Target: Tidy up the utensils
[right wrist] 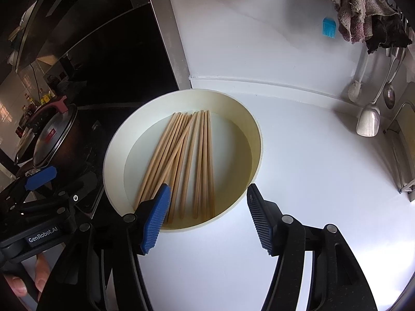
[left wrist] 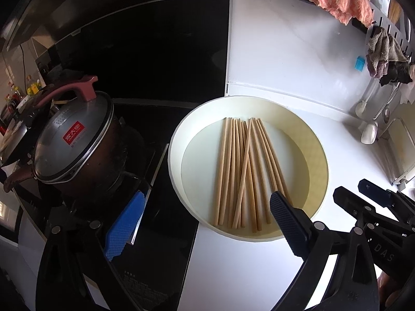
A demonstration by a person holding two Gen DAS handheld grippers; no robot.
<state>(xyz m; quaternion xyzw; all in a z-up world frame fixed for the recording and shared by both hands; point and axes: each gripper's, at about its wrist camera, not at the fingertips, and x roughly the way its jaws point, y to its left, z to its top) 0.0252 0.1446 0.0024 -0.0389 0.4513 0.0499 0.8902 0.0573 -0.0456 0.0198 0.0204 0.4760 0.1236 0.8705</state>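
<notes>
Right wrist view: both hand-held grippers (right wrist: 208, 215) (left wrist: 206, 223) hover wide above chopsticks (right wrist: 181, 160), seemingly untouched.

Chopsticks (left wrist: 241, 173): bare, pale wood with a matt, unvarnished look. Round tray (left wrist: 176, 155): smooth cream plastic, faintly satin on its rim and wall. Surface (left wrist: 285, 64): smooth white, glossy enough to carry soft reflections. Hob (left wrist: 160, 220) at the surface's left edge: black glass, highly glossy. Pot lid (left wrist: 70, 140): brushed metal with a polished rim and a matt reddish plastic handle. Left claw (left wrist: 205, 223) and right claw (right wrist: 207, 217): matt black plastic bodies with ribbed blue pads (right wrist: 155, 223). Cloths (right wrist: 355, 10) at the far right corner: rough, nubbly towelling. Hanging spatula (right wrist: 368, 119): shiny metal.
</notes>
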